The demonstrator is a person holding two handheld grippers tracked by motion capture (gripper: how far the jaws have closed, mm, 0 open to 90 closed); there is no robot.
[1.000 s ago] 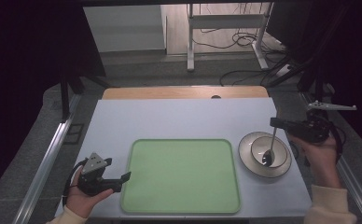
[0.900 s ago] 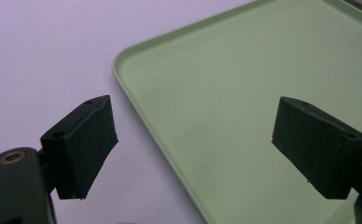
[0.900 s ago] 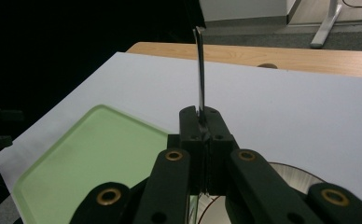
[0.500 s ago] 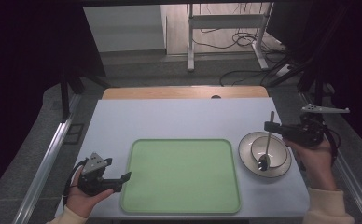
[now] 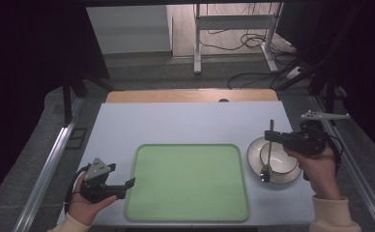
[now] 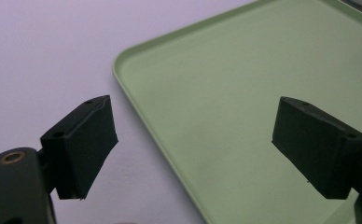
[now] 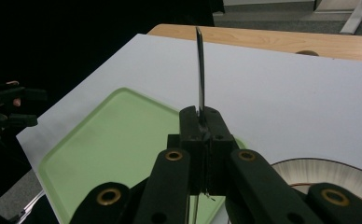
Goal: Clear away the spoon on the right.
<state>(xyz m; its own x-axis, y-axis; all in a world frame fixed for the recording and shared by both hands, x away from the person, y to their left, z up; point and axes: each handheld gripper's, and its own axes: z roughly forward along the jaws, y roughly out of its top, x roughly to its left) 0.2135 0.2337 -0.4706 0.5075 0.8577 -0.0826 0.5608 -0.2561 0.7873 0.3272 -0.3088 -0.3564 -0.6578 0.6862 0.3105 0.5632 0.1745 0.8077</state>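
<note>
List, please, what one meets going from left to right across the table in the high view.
left gripper → green tray → spoon held upright over the bowl on its plate → right gripper with the hand behind it

A lab-like recording booth: black curtains (image 5: 26,72), floor cables (image 5: 253,43), metal-framed white table (image 5: 185,123).
</note>
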